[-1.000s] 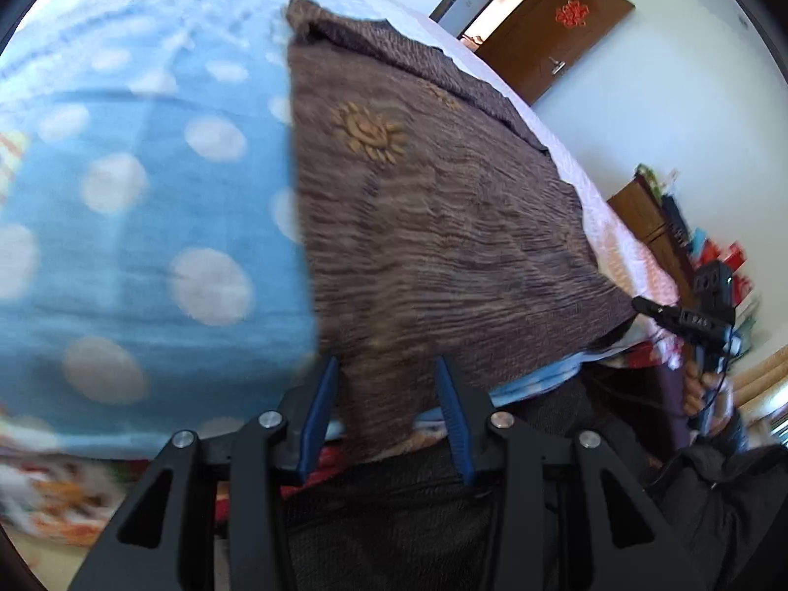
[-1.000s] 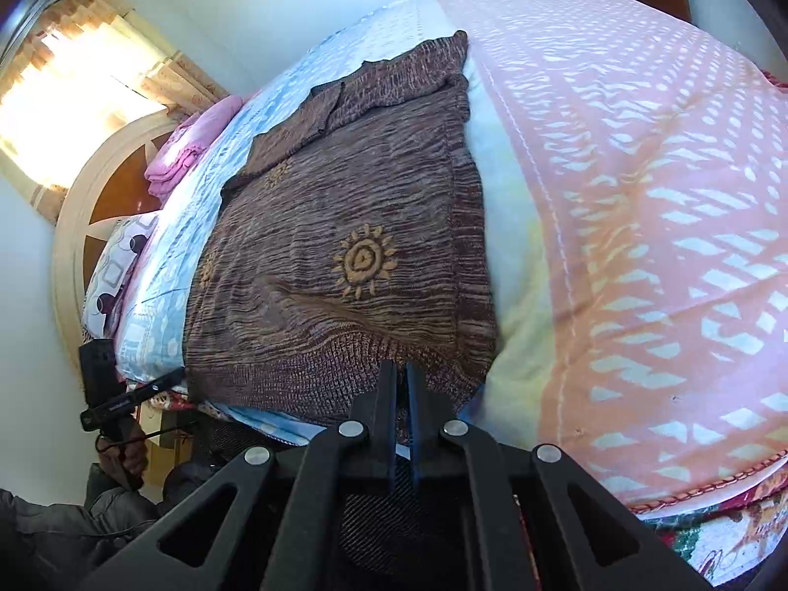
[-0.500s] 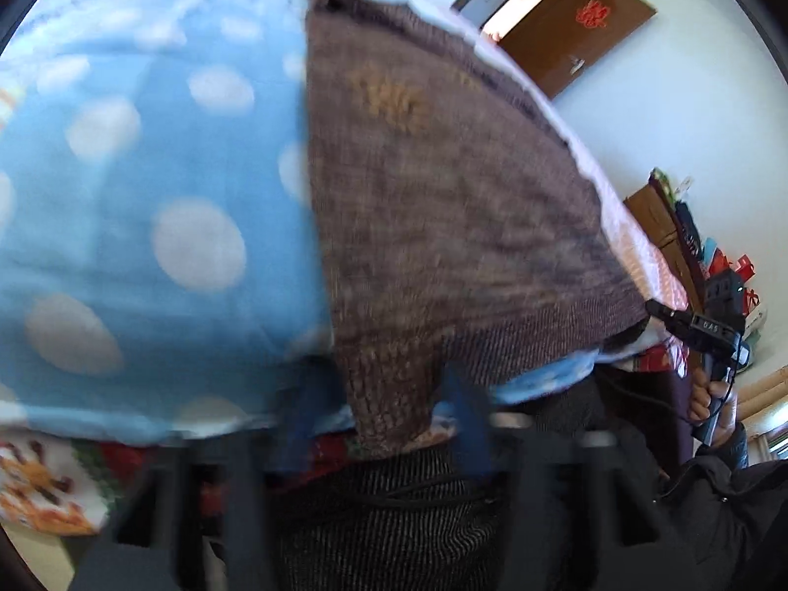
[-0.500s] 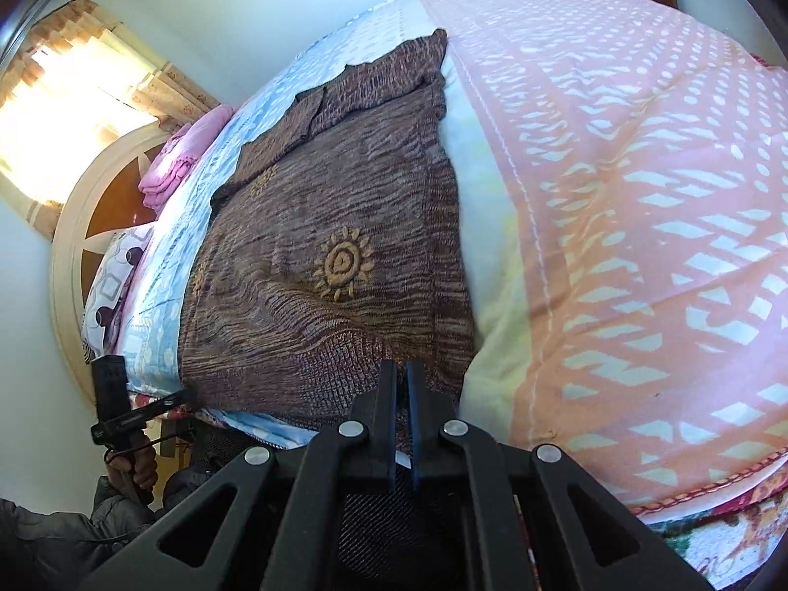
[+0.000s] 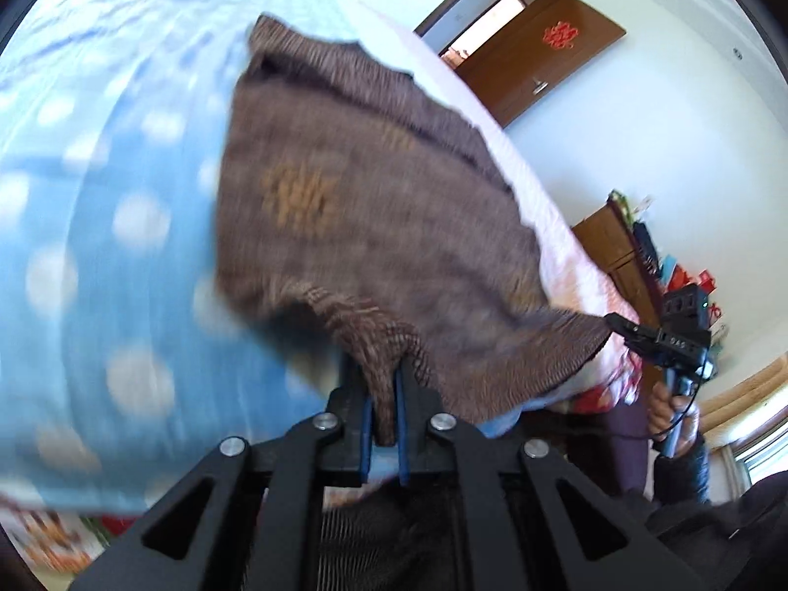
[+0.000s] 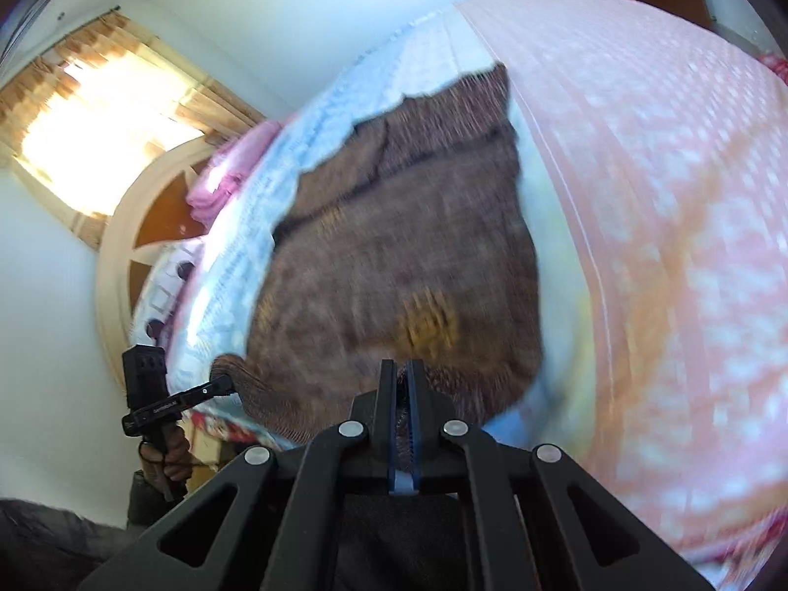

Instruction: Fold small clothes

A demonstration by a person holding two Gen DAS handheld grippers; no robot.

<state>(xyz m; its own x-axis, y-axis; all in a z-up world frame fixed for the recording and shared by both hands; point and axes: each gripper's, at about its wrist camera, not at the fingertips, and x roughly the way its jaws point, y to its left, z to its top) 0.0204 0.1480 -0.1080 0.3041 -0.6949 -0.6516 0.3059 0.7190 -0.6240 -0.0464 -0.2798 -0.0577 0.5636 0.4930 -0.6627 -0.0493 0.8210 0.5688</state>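
Bedroom scene: bed (image 5: 98,256) fills most of both views, blue sheet with white dots on 1 side, pink patterned cover (image 6: 665,246) on the other. Both frames motion-blurred.

Brown knit garment (image 5: 384,226) lies spread across the bed, centre of frame in both views, with an orange motif (image 5: 300,197) on it. Far edge bunched toward upper centre. Near hem is lifted off the sheet at 2 points.

Left gripper (image 5: 381,409), bottom centre of left view: blue-padded jaws clenched on a pinch of the hem, fabric bunched up between the pads. Also visible lower left in right view (image 6: 216,386), holding that corner.

Right gripper (image 6: 403,394), bottom centre of right view: jaws clamped near-closed with brown knit sandwiched between them. In left view it sits at right edge (image 5: 625,327), tip touching the garment's other near corner, person's hand (image 5: 674,413) on the handle.

Background: brown door (image 5: 541,59) with red knot ornament upper right of left view; wooden cabinet (image 5: 615,246) with clutter at right. Right view: curtained window (image 6: 98,113) upper left, arched wooden headboard (image 6: 147,226), pink pillow (image 6: 231,172).
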